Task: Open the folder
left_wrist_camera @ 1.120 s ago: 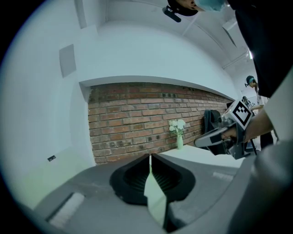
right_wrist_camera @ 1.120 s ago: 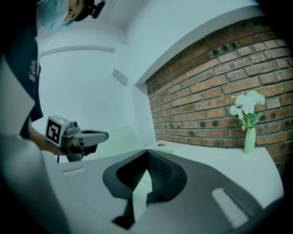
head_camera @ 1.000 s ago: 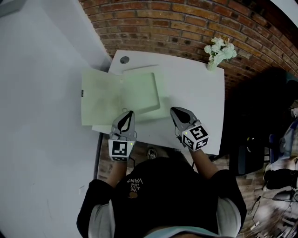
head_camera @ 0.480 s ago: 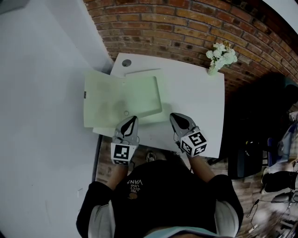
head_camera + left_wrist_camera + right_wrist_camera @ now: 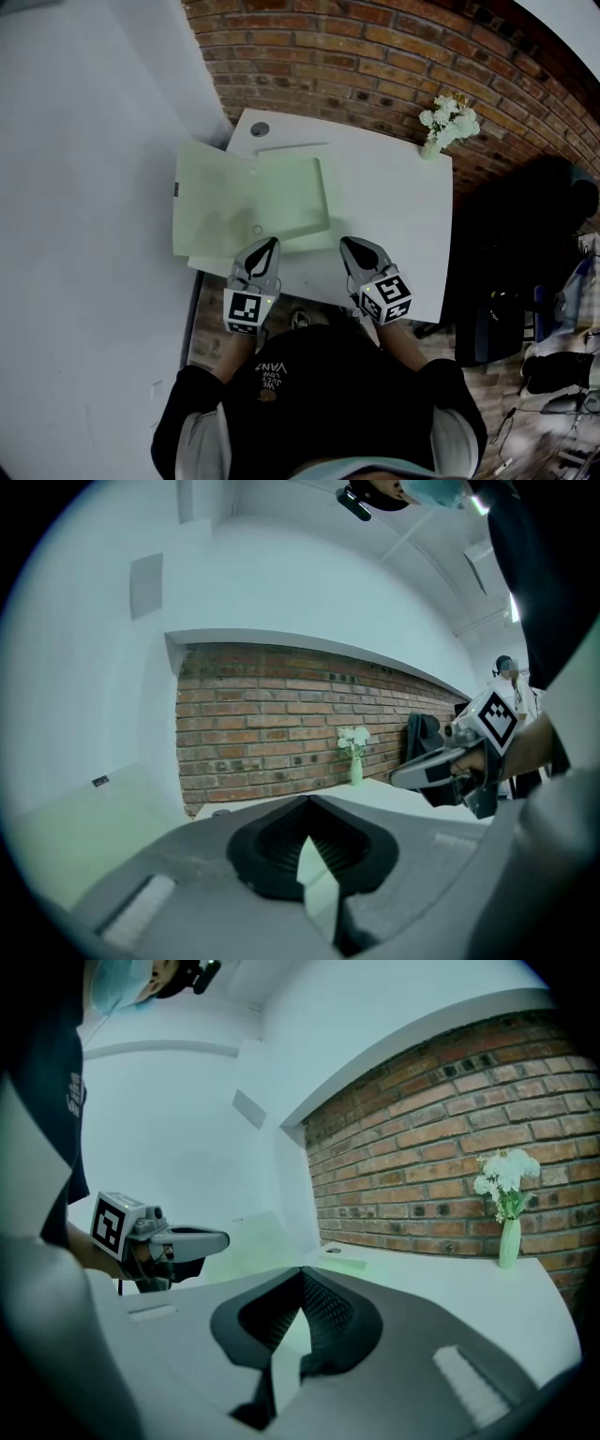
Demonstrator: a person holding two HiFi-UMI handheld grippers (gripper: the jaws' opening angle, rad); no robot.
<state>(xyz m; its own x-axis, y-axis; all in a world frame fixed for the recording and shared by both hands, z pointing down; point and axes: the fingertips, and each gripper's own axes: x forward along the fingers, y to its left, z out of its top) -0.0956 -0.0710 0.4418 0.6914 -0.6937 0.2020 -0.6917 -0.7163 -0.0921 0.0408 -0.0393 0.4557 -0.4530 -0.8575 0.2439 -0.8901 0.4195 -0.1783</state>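
One open folder (image 5: 246, 202), lengthwise left-right, left hand-held gripper (image 5: 271, 243) closed, right hand-held gripper (image 5: 346, 243) closed

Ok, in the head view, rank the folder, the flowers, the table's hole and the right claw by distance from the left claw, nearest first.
1. The folder, lying open right at the tip of the left claw.
2. The right claw, beside it on the right.
3. The hole, far left corner of the table.
4. The flowers, far right corner.
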